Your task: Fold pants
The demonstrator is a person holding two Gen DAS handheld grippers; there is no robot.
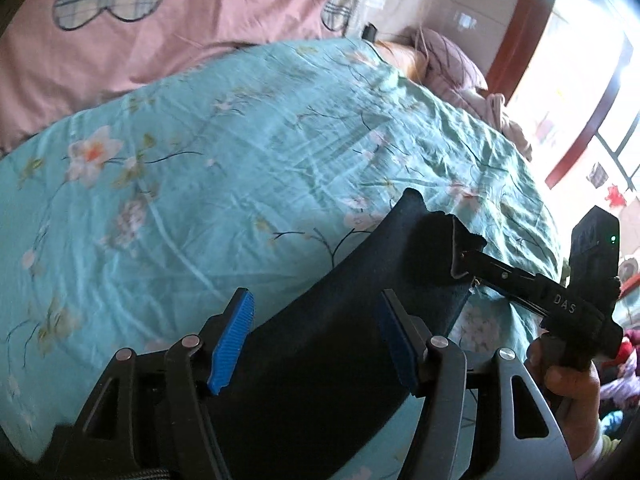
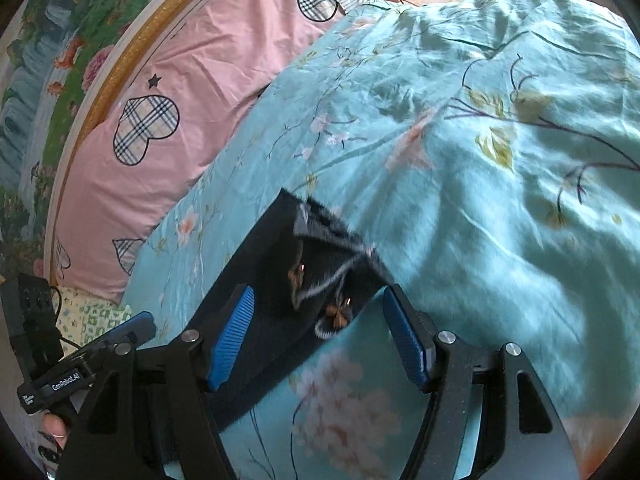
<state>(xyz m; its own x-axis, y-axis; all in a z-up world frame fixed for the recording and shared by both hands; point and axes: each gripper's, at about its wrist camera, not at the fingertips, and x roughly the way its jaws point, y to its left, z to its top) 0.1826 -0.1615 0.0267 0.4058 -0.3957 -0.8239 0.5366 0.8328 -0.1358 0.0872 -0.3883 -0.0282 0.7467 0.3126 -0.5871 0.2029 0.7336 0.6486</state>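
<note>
While the dark pants (image 1: 328, 320) lie stretched as a long strip across the teal flowered bedspread (image 1: 200, 184), both tools sit at one end of it. From the left tool (image 1: 316, 340), whose blue pads stand wide apart gripping nothing, the cloth runs straight ahead between the pads and slants off to its right. Just ahead and to the right of it, the right tool (image 1: 460, 256) reaches in from the side at the far corner of the cloth; its own view shows the pads parted, with the pants (image 2: 280, 280) lying ahead and left of the tool's middle (image 2: 316, 340). No pad appears to pinch fabric. Judging by this, the right tool is nearer the end to be lifted, and the fold would run along the strip's long axis, back toward the left tool. A pink pillow (image 2: 192, 92) lies beyond.
</note>
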